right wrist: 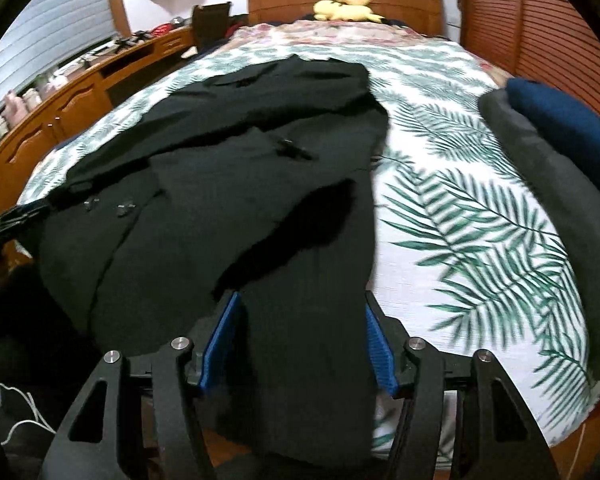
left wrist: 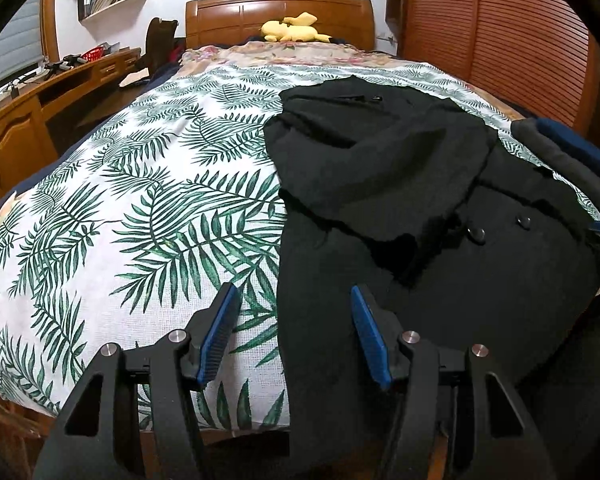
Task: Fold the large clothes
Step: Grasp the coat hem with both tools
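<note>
black coat (left wrist: 440, 208) lies on the bed (left wrist: 140, 200); both claws, left (left wrist: 294, 300) and right (right wrist: 302, 304), tilt down, spread

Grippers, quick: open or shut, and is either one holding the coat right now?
Left gripper: open, pads clear of the black coat, holding nothing.
Right gripper: open, coat hem between the pads, not visibly pinched.

My fingers (left wrist: 216, 332) carry blue pads on black frames. The coat (left wrist: 440, 208) is black, on a white bedspread (left wrist: 120, 208) printed with green fern leaves; a yellow plush toy (left wrist: 292, 29) lies at the brown wooden headboard (left wrist: 236, 16).
</note>
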`<state>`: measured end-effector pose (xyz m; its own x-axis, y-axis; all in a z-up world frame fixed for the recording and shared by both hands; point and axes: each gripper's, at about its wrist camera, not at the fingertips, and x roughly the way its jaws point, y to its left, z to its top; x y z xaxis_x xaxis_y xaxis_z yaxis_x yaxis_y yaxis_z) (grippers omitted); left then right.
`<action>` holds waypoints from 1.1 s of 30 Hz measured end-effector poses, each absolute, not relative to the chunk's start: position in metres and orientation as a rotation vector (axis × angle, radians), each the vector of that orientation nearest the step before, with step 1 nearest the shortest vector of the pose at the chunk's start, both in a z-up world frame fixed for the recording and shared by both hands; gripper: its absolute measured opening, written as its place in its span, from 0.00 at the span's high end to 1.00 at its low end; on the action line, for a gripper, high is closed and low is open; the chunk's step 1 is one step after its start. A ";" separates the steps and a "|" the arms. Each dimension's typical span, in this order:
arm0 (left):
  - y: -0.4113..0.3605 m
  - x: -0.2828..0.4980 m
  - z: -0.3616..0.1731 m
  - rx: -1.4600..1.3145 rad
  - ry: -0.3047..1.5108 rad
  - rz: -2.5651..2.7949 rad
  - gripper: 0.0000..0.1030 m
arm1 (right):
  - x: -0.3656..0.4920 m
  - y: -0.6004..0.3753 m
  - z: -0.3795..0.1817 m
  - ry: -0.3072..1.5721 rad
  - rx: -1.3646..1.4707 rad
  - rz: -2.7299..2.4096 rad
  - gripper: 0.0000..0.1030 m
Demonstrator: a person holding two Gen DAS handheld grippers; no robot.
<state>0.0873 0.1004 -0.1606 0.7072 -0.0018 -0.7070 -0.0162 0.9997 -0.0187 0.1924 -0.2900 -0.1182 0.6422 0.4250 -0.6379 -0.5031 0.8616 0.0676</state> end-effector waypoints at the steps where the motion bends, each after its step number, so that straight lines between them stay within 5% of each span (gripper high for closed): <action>1: 0.101 0.087 -0.161 -0.024 0.784 0.008 0.42 | 0.192 -0.290 -0.118 0.691 -0.123 0.533 0.43; 17: 0.097 0.074 -0.164 -0.055 0.798 -0.069 0.50 | 0.187 -0.287 -0.124 0.689 -0.153 0.508 0.45; 19: 0.096 0.072 -0.164 -0.050 0.799 -0.075 0.51 | 0.188 -0.284 -0.124 0.688 -0.158 0.500 0.52; 21: 0.098 0.071 -0.164 -0.060 0.802 -0.082 0.85 | 0.190 -0.287 -0.122 0.681 -0.154 0.499 0.69; 22: 0.099 0.071 -0.163 -0.075 0.805 -0.079 0.90 | 0.190 -0.287 -0.121 0.680 -0.150 0.499 0.86; 23: 0.100 0.071 -0.160 -0.093 0.803 -0.080 0.94 | 0.190 -0.287 -0.119 0.679 -0.142 0.512 0.89; 33: 0.088 0.058 -0.066 -0.050 0.604 -0.100 0.96 | 0.160 -0.298 -0.045 0.456 -0.073 0.546 0.95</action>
